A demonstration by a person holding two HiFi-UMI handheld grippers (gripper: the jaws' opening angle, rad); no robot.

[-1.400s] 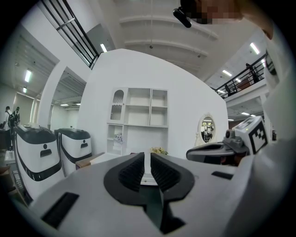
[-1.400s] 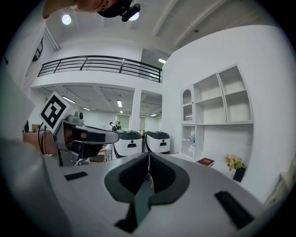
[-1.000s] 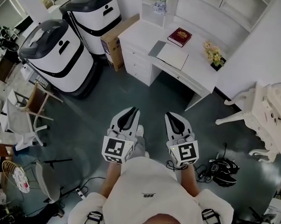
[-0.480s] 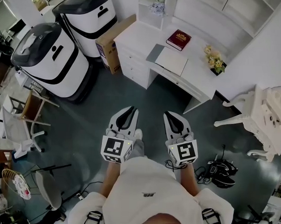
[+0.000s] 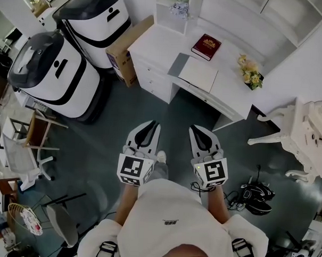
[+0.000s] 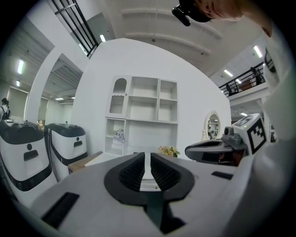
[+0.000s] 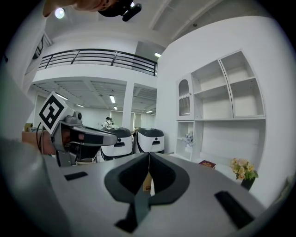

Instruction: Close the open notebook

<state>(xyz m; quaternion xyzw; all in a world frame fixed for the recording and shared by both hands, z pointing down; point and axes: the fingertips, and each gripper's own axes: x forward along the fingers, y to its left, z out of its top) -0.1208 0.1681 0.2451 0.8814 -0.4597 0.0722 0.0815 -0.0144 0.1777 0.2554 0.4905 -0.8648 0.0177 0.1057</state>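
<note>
Left gripper [image 5: 150, 125] and right gripper [image 5: 196, 129] are both clenched on nothing and held side by side above the floor, near the person. Well apart, farther off, the open notebook [image 5: 198, 73] lies flat on the white desk [image 5: 154, 45], near a red book [image 5: 206, 46].

I record a white desk [image 5: 154, 42] against the wall. Three items lie on its top: an open notebook [image 5: 198, 73] flat near the front edge, a closed red book [image 5: 206, 46] behind it, and a pot of flowers [image 5: 250, 75] near the right end, all apart from one another. The dark floor [image 5: 102, 141] carries the desk, a cardboard box [image 5: 127, 49] touching its left side, two white machines [image 5: 51, 75] beyond the box, a chair [image 5: 41, 133] and black cabled gear [image 5: 255, 197].
</note>
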